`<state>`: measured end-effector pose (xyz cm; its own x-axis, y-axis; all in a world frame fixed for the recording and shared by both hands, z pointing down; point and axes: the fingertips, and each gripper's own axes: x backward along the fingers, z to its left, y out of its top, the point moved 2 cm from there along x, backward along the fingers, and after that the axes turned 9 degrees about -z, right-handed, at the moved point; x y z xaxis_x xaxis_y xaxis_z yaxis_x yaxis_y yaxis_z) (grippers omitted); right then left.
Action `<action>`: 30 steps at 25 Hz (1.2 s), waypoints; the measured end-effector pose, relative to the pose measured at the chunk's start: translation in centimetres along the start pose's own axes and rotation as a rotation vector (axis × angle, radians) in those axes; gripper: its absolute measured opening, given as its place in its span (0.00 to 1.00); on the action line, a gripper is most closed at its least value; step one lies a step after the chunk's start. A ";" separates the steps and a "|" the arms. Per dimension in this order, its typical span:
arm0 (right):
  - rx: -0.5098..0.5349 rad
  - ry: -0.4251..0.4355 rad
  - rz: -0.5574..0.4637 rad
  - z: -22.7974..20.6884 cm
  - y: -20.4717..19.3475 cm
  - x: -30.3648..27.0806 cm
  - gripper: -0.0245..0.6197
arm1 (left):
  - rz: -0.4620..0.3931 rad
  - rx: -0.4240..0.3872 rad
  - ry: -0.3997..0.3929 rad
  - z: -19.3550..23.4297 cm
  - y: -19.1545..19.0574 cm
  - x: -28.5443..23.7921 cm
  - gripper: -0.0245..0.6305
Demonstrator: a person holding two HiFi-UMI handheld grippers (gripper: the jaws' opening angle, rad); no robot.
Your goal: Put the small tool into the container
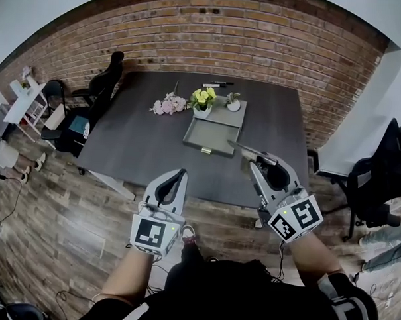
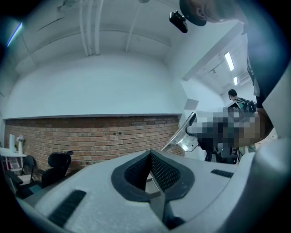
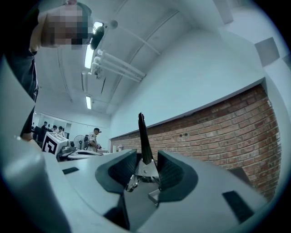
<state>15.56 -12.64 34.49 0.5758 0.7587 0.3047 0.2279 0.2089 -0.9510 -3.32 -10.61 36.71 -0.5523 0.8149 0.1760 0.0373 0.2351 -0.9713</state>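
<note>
Left hand-held gripper [image 1: 180, 174]: clenched and empty. In the left gripper view [image 2: 149, 157] its ribbed pads meet at the tip with nothing between them. It hangs in the air at the near edge of the surface.

Right hand-held gripper [image 1: 257, 158]: grasping the small tool. In the right gripper view [image 3: 146, 159] the two dark pads press on the tool's metal body from both sides.

Small tool [image 1: 243, 149]: held in the air, not in the container. A slim dark shaft stands out beyond the pads [image 3: 142, 134], with bright metal parts low between them. In the head view its far end lies near the container's near right corner. Whether it is over the rim cannot be told.

Container [image 1: 211, 133]: a shallow grey open tray, lying flat near the middle of the surface, with a small brass-coloured knob on its near wall. Its inside looks bare.

Surface [image 1: 141, 140]: a dark grey table top.

Behind the container: a white pot of yellow flowers [image 1: 203, 100] at its far left corner and a small potted plant [image 1: 233, 103] at its far right.

Pink flowers [image 1: 168, 105]: lying on the surface, left of the yellow ones.

Markers [image 1: 217, 84]: at the far edge, well apart from the container.

Brick wall [image 1: 193, 30]: behind the surface.

Black office chair [image 1: 104, 82]: at the far left corner of the surface.
</note>
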 end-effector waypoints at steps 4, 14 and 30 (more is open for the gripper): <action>0.001 0.002 0.006 0.0 -0.7 -1.5 0.26 | 0.004 0.024 0.005 1.6 -0.8 -0.6 0.05; 0.014 -0.023 -0.013 -1.0 -1.8 -7.9 0.26 | -0.004 -0.015 -0.024 7.8 -1.1 -4.4 0.05; 0.014 -0.085 0.021 -2.2 -5.9 -20.0 0.26 | 0.011 0.019 -0.113 18.8 -4.6 -10.1 0.05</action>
<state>4.41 -30.40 34.14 0.5115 0.8126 0.2794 0.2047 0.2005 -0.9581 -13.54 -29.87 36.37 -0.6422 0.7522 0.1474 0.0283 0.2155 -0.9761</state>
